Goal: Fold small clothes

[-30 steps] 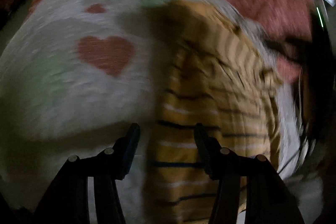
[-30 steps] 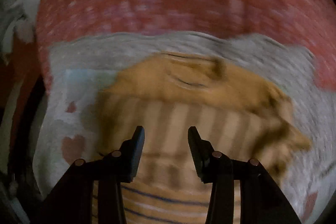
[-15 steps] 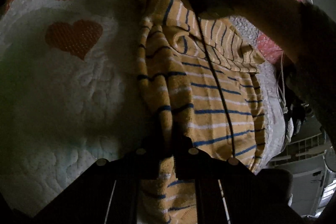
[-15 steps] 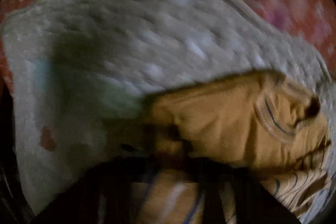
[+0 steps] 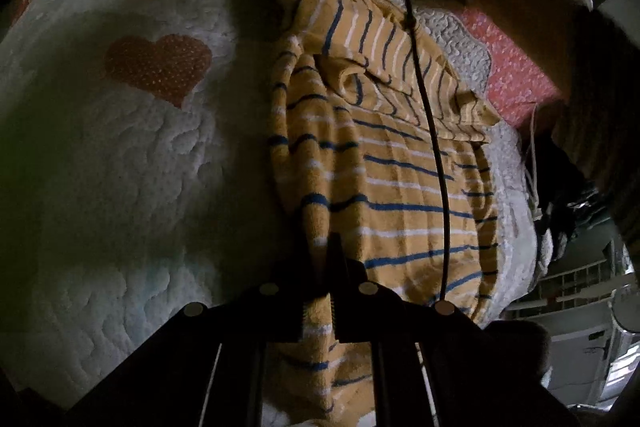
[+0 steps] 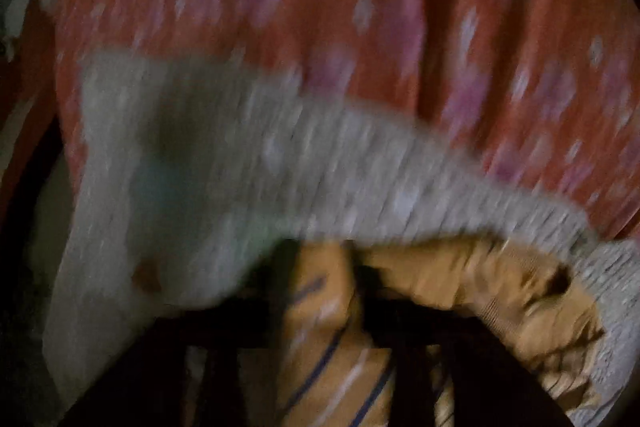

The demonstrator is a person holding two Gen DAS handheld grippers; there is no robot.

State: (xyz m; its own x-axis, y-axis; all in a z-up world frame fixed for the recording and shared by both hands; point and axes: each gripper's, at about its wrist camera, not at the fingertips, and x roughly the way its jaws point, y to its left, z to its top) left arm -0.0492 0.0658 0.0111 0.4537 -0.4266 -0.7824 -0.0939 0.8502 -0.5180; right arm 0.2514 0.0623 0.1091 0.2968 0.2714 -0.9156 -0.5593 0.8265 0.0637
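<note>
The left gripper (image 5: pixel 320 267) pinches the striped shirt (image 5: pixel 400 179) at its near hem, the long axis running away toward the collar; the right gripper (image 6: pixel 356 311), jaws opening, seems to straddle the collar end.

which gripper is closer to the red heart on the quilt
Left. The left gripper pinches the striped shirt beside the red heart; the right gripper sits at the shirt's far end.

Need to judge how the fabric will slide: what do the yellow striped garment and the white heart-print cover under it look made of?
Yellow striped garment: soft knit, probably cotton jersey, matte; it drapes in limp folds and has a ribbed neckline. White quilted cover with orange hearts: padded, stitched fabric, matte, with a puckered, pebbly surface; the fibre cannot be told. Neither looks slick, so some friction seems likely.
</note>
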